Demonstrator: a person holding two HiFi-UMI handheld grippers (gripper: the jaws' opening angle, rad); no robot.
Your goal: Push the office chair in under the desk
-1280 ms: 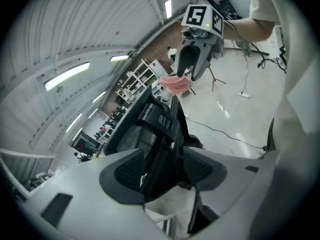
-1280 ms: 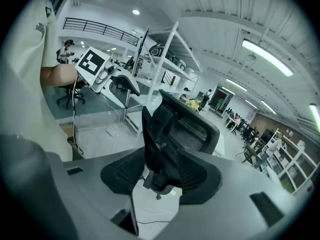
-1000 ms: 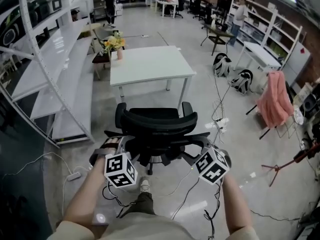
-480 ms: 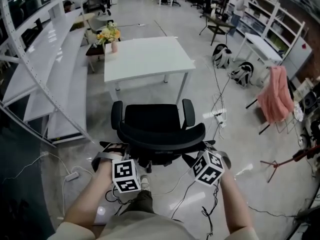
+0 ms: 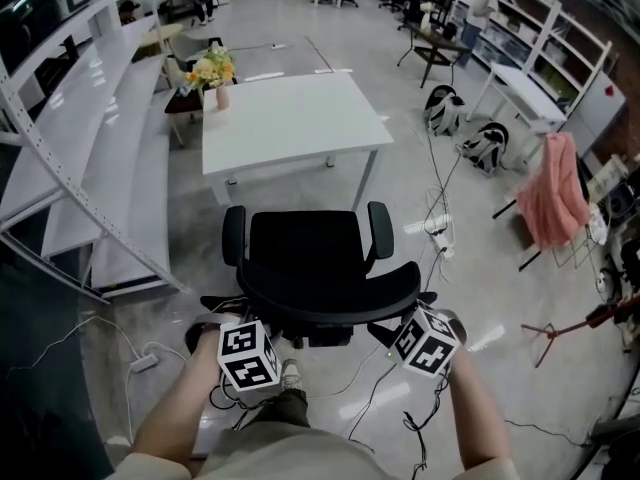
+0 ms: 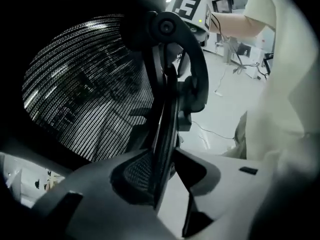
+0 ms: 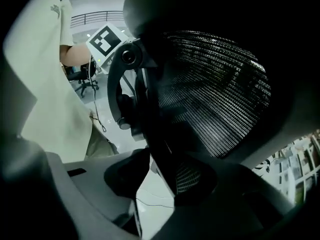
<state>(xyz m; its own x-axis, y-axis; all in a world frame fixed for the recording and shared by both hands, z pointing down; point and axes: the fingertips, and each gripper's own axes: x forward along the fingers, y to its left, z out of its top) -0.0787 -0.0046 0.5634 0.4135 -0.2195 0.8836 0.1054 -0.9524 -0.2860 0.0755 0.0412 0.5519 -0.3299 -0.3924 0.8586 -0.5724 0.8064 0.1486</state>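
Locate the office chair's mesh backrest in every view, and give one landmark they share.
Head view: mesh backrest, seen from above, a dark curved band at lower centre.
Left gripper view: fills the upper left, edge running down the middle.
Right gripper view: fills the upper right, edge at centre.
Shared landmark: the person's pale shirt, bottom edge; right side; left side.

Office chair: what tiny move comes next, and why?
Probably finish the clamp: the left gripper and right gripper are closing, the backrest edge between their jaws but not yet pinched. The office chair stands short of the white desk.
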